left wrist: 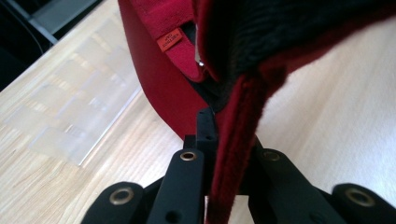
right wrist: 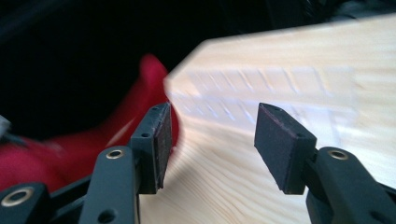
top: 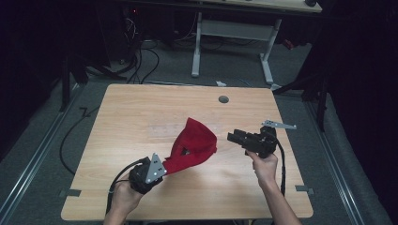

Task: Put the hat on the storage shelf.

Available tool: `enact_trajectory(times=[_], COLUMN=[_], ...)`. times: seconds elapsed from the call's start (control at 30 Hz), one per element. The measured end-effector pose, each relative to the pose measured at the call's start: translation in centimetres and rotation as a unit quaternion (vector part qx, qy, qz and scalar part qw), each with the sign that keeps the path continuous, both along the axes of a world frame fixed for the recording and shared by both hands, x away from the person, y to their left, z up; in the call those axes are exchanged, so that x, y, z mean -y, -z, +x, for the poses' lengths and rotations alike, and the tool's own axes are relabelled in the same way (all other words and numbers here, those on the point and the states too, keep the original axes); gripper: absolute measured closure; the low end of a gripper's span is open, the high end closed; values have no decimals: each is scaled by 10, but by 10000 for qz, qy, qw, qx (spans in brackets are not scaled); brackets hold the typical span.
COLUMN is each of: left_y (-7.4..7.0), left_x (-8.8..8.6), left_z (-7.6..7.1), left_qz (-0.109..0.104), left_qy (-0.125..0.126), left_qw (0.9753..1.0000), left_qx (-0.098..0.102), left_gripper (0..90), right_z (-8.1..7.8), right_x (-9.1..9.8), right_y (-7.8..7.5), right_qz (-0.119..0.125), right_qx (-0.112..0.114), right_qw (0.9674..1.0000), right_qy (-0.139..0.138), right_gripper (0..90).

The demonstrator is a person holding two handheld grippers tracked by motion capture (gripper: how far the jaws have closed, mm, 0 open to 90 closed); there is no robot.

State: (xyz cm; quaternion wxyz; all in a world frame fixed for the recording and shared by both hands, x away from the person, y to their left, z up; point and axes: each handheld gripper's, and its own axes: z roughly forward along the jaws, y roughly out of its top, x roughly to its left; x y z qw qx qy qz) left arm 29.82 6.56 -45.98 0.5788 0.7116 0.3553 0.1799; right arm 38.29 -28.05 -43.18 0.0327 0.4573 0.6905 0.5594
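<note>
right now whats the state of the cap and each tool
red cap: held off the table by one edge, hanging open, inside label showing
left tool: shut on the cap's edge
right tool: open, nothing between the pads, apart from the cap

The red cap (top: 193, 147) is soft and fuzzy, with a small orange label (left wrist: 170, 40) inside, hanging tilted and crumpled over the desk's (top: 141, 117) near middle, its lower edge pinched.

A cap (top: 195, 145) is hanging above the bench (top: 141, 117) centre, between the left tongs (top: 165, 168) at its near edge and the right tongs (top: 233, 137) just beside it.
</note>
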Motion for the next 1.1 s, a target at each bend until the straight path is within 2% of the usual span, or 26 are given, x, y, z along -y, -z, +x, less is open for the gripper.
enact_trajectory(times=[0.03, 0.07, 0.1, 0.13, 0.17, 0.2, 0.27, 0.33, 0.37, 0.43, 0.47, 0.53, 0.63, 0.67, 0.77, 0.83, 0.93, 1.0, 1.1], left_y=[-1, -1, -2, -2, -3, -4, -5, -3, -3, -2, -2, -4, -6, -6, -7, -7, -7, -9, -14], left_x=[-3, -5, -7, -8, -8, -10, -14, -17, -18, -21, -21, -23, -27, -28, -30, -31, -32, -35, -38], left_z=[1, 4, 6, 9, 11, 11, 13, 15, 16, 18, 20, 23, 28, 30, 38, 43, 48, 49, 51], left_qz=[-69, -174, -209, -216, -218, -297, -531, -622, -670, -759, -798, -890, -1125, -1173, -1273, -1345, -1287, -1312, -1564], left_qy=[-8, 0, -2, -54, -108, -136, -141, -214, -251, -268, -297, -342, -358, -374, -446, -482, -628, -677, -661], left_qw=[10000, 9998, 9998, 9997, 9997, 9994, 9983, 9975, 9971, 9962, 9957, 9948, 9923, 9916, 9900, 9886, 9887, 9882, 9848], left_qx=[10, -7, -52, -71, -80, -98, -179, -239, -255, -323, -356, -353, -384, -386, -424, -467, -436, -413, -369], left_gripper=[857, 857, 857, 857, 857, 856, 857, 856, 856, 856, 856, 856, 856, 856, 856, 855, 854, 854, 854], right_z=[0, 0, 3, 3, 4, 4, 1, -2, -4, -7, -7, -8, -9, -10, -9, -9, -13, -12, -12], right_x=[0, 0, -1, -1, -2, -2, -3, -5, -5, -3, -2, -2, -2, -2, -3, -4, -7, -7, -8], right_y=[0, 5, 15, 15, 21, 26, 39, 53, 59, 71, 75, 83, 88, 90, 95, 96, 99, 99, 99], right_qz=[0, -111, -394, -394, -628, -770, -858, -1222, -1331, -1407, -1512, -1857, -2181, -2298, -2526, -2691, -2915, -2916, -2927], right_qx=[0, -7, -69, -69, -127, -139, -210, -220, -294, -325, -325, -362, -401, -351, -392, -286, -79, -62, -60], right_qw=[10000, 9999, 9992, 9992, 9979, 9968, 9958, 9916, 9896, 9881, 9861, 9789, 9705, 9677, 9600, 9549, 9480, 9482, 9483], right_qy=[0, 9, 57, 57, 116, 185, 230, 368, 451, 534, 605, 774, 944, 980, 1145, 1226, 1274, 1257, 1228], right_gripper=[472, 480, 491, 491, 496, 501, 498, 496, 492, 478, 465, 435, 404, 397, 375, 375, 387, 381, 372])
